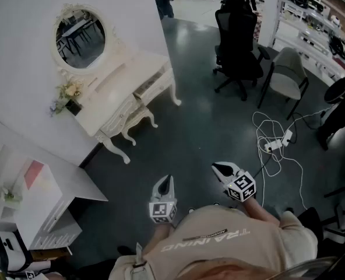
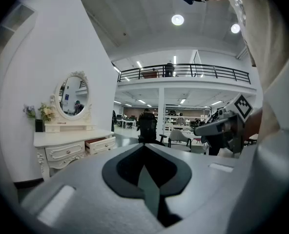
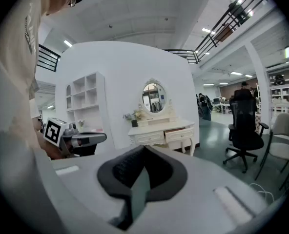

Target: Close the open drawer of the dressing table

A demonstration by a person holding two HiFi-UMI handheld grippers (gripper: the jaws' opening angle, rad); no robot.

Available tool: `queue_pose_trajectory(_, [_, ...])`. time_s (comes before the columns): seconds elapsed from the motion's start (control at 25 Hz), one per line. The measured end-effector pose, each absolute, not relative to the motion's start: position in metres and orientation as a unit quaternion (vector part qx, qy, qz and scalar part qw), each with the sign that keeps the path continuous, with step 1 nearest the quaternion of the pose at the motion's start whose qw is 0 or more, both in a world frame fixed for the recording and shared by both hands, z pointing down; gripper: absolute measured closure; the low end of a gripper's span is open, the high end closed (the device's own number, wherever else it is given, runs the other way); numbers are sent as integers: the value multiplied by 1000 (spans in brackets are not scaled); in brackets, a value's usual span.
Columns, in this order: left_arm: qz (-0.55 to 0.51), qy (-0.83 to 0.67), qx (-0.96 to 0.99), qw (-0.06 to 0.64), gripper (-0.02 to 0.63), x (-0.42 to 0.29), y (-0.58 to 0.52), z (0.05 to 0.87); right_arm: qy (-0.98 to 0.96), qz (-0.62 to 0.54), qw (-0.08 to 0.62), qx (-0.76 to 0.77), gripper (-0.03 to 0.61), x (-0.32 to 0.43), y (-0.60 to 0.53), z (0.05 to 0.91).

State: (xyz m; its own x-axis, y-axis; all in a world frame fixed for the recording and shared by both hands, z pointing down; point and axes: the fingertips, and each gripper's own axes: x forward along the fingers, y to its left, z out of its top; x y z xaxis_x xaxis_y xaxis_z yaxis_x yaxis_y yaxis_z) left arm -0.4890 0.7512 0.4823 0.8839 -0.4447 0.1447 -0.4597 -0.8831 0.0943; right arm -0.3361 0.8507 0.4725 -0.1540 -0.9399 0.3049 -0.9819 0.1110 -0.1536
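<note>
The white dressing table point(image 1: 111, 107) with its oval mirror point(image 1: 80, 35) stands against the white wall at upper left in the head view. Its right-hand drawer point(image 1: 151, 85) is pulled out; the same drawer point(image 2: 99, 143) point(image 3: 179, 132) shows brown inside in both gripper views. My left gripper point(image 1: 168, 179) and right gripper point(image 1: 217, 167) are held low in front of the person, well short of the table, both pointing toward it. Each is shut with nothing between the jaws, as the left gripper view point(image 2: 144, 146) and right gripper view point(image 3: 144, 148) show.
A black office chair point(image 1: 238, 39) and a grey armchair point(image 1: 289, 74) stand at the right. White cables with a power strip point(image 1: 275, 144) lie on the dark floor. A white shelf unit point(image 1: 27, 197) stands at lower left. Flowers point(image 1: 67, 93) sit on the tabletop.
</note>
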Motion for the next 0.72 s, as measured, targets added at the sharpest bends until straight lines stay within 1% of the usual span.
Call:
queue_pose_trajectory(0.16, [41, -208, 977, 24, 615, -482, 697, 471, -716, 152, 60, 679, 574, -330, 814, 481])
queue_pose_trajectory(0.36, [39, -185, 982, 16, 614, -488, 658, 482, -719, 128, 61, 680, 574, -359, 768, 474])
queue_pose_trajectory(0.52, [41, -186, 980, 54, 614, -493, 653, 503, -718, 144, 74, 677, 574, -370, 752, 480])
queue_pose_trajectory(0.72, [72, -170, 977, 105, 614, -492, 661, 539, -701, 159, 96, 688, 574, -362, 738, 492])
